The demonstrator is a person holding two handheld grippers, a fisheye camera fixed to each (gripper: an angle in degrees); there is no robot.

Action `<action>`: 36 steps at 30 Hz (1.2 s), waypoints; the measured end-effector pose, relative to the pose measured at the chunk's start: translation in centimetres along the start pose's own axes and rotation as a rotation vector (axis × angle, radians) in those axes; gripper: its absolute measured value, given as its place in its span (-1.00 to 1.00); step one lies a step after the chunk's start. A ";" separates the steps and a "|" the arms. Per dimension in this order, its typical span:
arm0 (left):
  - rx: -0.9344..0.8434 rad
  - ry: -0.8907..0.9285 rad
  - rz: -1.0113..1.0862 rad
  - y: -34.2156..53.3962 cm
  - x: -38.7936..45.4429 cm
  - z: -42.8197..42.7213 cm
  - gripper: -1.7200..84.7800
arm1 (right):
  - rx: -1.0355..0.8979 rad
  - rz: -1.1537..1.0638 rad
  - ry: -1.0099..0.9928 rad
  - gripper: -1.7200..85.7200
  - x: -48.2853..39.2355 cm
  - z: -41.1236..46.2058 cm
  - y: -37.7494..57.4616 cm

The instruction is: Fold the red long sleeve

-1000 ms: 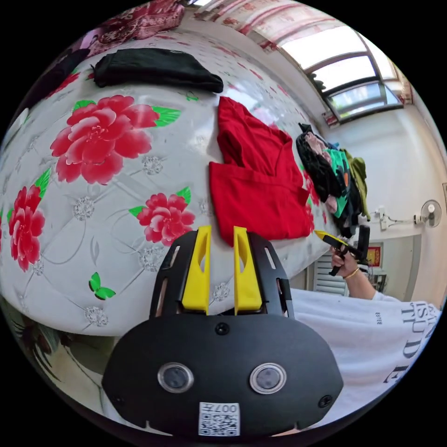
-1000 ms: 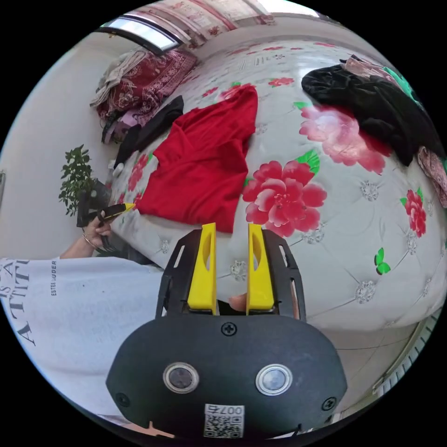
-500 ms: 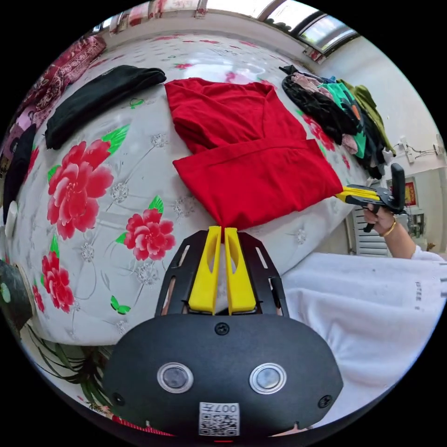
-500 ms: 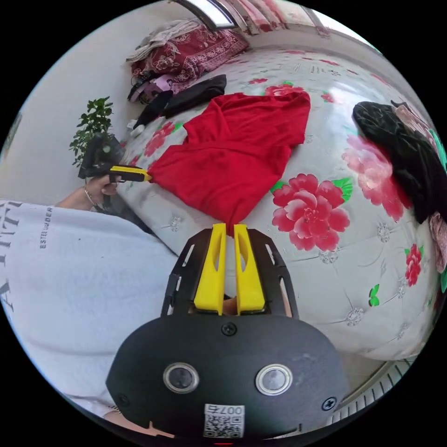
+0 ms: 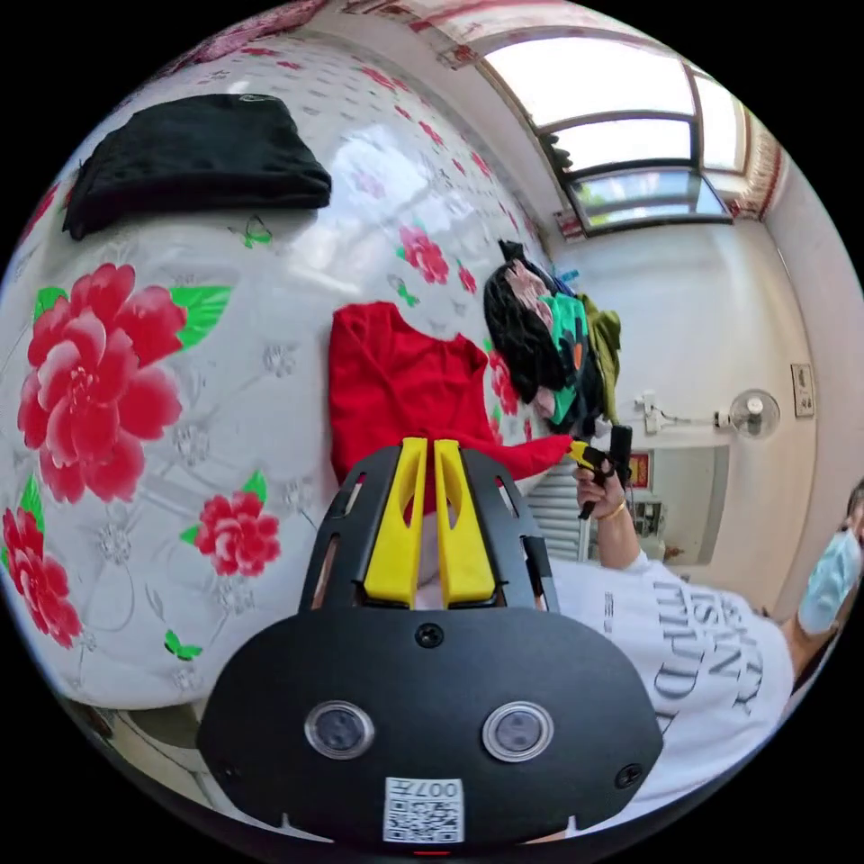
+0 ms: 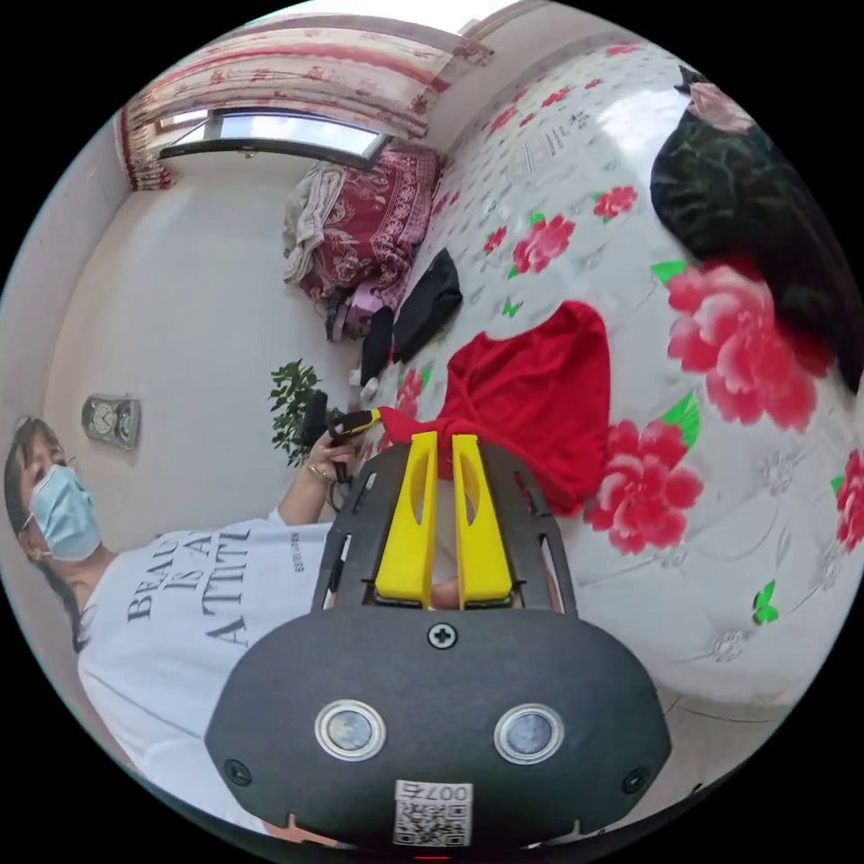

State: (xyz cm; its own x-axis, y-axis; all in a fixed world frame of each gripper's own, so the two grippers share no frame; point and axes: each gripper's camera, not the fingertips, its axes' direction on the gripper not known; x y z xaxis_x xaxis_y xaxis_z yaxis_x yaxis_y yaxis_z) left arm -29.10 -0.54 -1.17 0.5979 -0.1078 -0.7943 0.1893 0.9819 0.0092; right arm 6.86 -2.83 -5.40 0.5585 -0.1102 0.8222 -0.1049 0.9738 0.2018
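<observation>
Red shirt [image 5: 396,387] lies on the flowered bed [image 5: 270,297], beside the dark clothes pile [image 5: 540,351]; our left gripper [image 5: 427,447] and right gripper [image 6: 438,443] each pinch its near edge.

bright daylight from the window [image 5: 630,135], sharp, fisheye-curved edges.

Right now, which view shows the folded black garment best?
Left gripper view: the folded black garment lies large and unobstructed on the floral bed cover. Right gripper view shows it small, distant, near the edge.
</observation>
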 end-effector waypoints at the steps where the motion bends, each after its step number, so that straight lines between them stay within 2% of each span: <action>1: 0.027 -0.023 -0.021 -1.1 -0.4 0.3 -0.92 | 0.045 0.014 0.062 -0.90 0.6 0.4 -1.7; 5: 0.065 -0.157 -0.152 -4.3 -3.6 2.7 -0.78 | 0.079 0.081 0.260 -0.83 4.0 2.4 -3.5; 10: 0.053 -0.084 -0.100 -1.3 -5.9 3.8 -0.70 | 0.025 0.112 0.264 -0.75 7.9 4.4 0.5; 12: -0.010 -0.064 -0.086 -0.3 -6.5 5.4 -0.66 | 0.009 0.132 0.273 -0.73 9.3 5.0 1.6; 16: -0.019 -0.091 -0.039 -0.1 -6.0 7.0 -0.63 | 0.059 0.138 0.265 -0.72 9.8 5.7 2.0; 19: -0.048 -0.095 0.027 -0.9 -4.8 8.5 -0.64 | -0.061 0.116 0.174 -0.76 9.7 8.8 0.8; 21: -0.078 -0.099 0.047 -1.6 -4.6 9.7 -0.75 | -0.100 0.097 0.266 -0.79 9.0 10.1 0.1; 25: -0.094 -0.056 0.047 -2.2 -5.3 10.4 -0.87 | -0.153 0.030 0.252 -0.87 6.4 11.1 -2.6; 29: 0.009 0.045 0.054 -3.5 -4.6 5.5 -0.92 | -0.116 -0.096 0.116 -0.92 1.0 10.3 -7.5; 34: 0.213 0.030 0.100 -6.7 -2.2 -6.0 -0.92 | -0.061 -0.270 -0.040 -0.93 -7.7 12.6 -16.3; 36: 0.319 -0.039 0.123 -8.5 -1.3 -12.5 -0.90 | -0.040 -0.314 -0.101 -0.92 -10.8 14.4 -19.7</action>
State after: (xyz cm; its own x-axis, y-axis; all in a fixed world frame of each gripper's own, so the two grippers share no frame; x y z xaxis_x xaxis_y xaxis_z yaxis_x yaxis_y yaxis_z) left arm -41.18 -6.78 -7.79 0.6593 -0.0032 -0.7519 0.3441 0.8904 0.2980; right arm -9.00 -23.72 -10.63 0.4738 -0.4231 0.7723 0.0930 0.8962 0.4339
